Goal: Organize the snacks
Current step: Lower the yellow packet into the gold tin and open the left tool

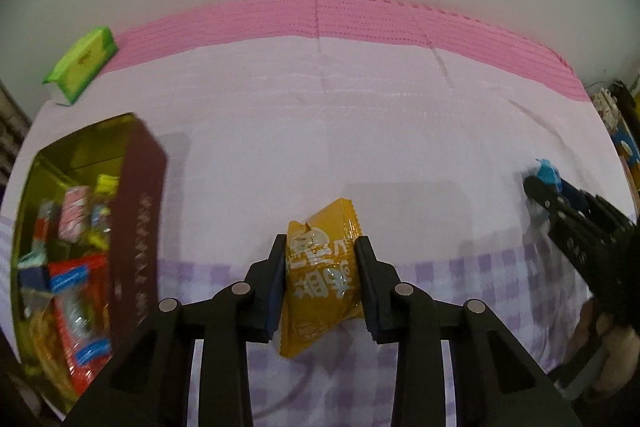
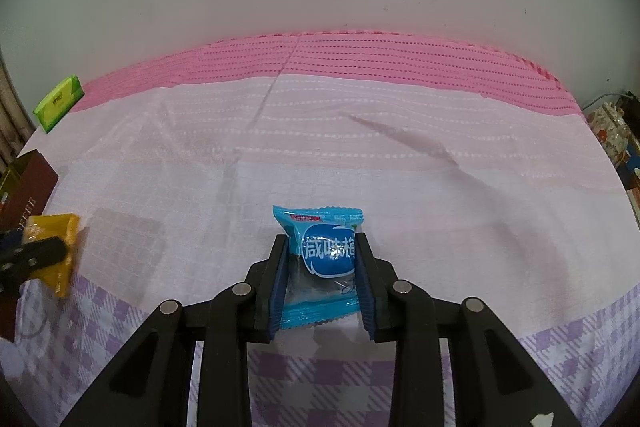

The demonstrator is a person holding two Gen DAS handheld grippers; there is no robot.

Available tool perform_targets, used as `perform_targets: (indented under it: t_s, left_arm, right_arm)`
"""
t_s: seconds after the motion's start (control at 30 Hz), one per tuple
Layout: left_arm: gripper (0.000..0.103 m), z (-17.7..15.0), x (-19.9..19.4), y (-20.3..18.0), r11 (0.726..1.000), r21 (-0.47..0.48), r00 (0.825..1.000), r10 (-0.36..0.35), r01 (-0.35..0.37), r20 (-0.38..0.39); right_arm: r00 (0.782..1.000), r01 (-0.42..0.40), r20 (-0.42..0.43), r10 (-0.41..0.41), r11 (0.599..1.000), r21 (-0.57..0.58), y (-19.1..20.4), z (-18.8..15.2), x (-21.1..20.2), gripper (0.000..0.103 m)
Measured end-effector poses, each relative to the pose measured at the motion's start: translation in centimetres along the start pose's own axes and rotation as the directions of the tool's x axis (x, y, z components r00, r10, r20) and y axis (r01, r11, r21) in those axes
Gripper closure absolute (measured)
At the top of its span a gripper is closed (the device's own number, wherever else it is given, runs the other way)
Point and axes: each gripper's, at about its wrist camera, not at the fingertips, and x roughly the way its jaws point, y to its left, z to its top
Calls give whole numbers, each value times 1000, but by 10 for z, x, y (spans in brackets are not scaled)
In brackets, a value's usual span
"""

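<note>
Now clamped: left gripper (image 1: 320, 277) on crinkly orange foil snack packet (image 1: 320, 279), right gripper (image 2: 321, 277) on blue plastic candy packet (image 2: 320, 259). Risk of slipping from slick wrappers before reaching gold-lined tin box (image 1: 136, 187), lower left.

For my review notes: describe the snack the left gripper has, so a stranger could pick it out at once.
Start at the open tin of snacks on the pale cloth; to its right, the left gripper is shut on a yellow packet with white lettering. The only other loose snack, in the right gripper, is a blue packet.
</note>
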Motion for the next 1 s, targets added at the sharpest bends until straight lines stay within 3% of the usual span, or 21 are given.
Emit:
perform_targets:
  t_s: [0.57, 0.83, 1.0]
  left_arm:
    - [70, -20, -55, 22, 998, 5, 993, 59, -60, 103]
    - [70, -12, -75, 65, 989, -68, 979, 138, -129, 148]
    - [70, -10, -77, 104, 973, -145, 970, 199, -179, 137]
  right_arm:
    - [1000, 12, 0, -12, 1000, -2, 1, -1, -1, 73]
    - [1000, 13, 0, -13, 1000, -3, 1, -1, 0, 73]
    - [1000, 13, 0, -13, 1000, -3, 1, -1, 0, 73]
